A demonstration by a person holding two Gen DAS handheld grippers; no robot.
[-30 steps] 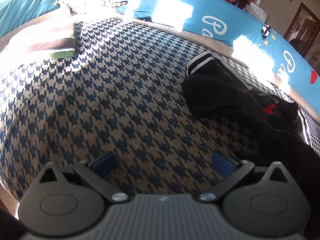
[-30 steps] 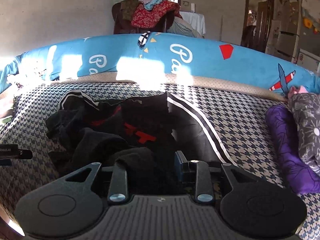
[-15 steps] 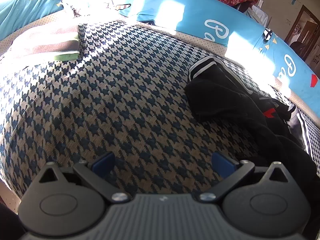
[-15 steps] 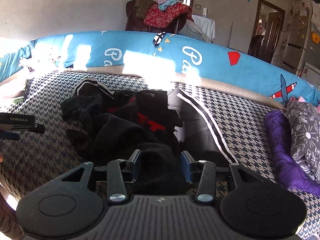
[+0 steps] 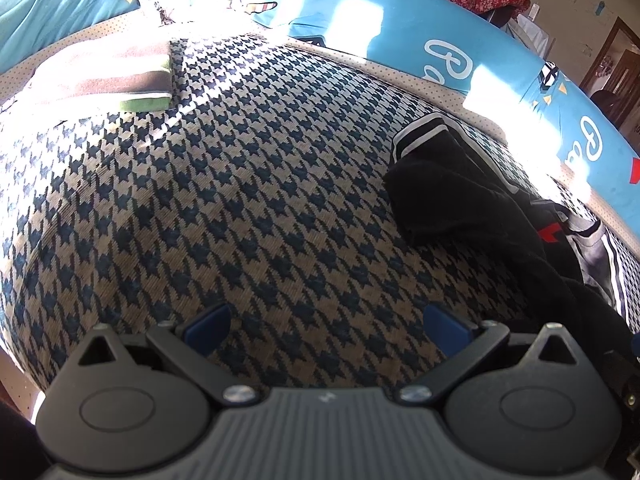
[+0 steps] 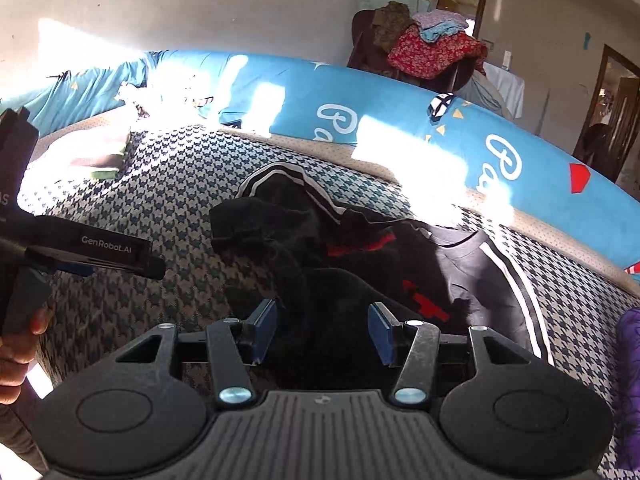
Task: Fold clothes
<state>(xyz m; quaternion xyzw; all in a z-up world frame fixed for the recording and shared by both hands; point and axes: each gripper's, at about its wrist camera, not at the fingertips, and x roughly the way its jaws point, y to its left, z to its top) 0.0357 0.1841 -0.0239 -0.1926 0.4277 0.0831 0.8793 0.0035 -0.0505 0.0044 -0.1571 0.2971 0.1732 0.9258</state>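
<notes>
Left wrist view: the left tongs (image 5: 326,322) stand wide open with nothing between the pads, only the houndstooth bed cover (image 5: 224,184) beneath. The black garment (image 5: 476,200) lies crumpled ahead and to their right, apart from them. To do this step well, I judge these tongs should go for a clear edge, such as the white-striped cuff (image 5: 418,132), not the bulk. A folded striped cloth (image 5: 120,80) sits far ahead to their left, washed out by sunlight. The garment's near end runs off the frame's right edge.

Right wrist view: the right tongs (image 6: 322,330) have just been opening; their blue pads stand apart with dark cloth between them, seemingly not pressed. The heap is so dark that its layers, sleeves and hems are hard to separate. The left tongs show to the left, a hand (image 6: 20,356) beneath.
</notes>
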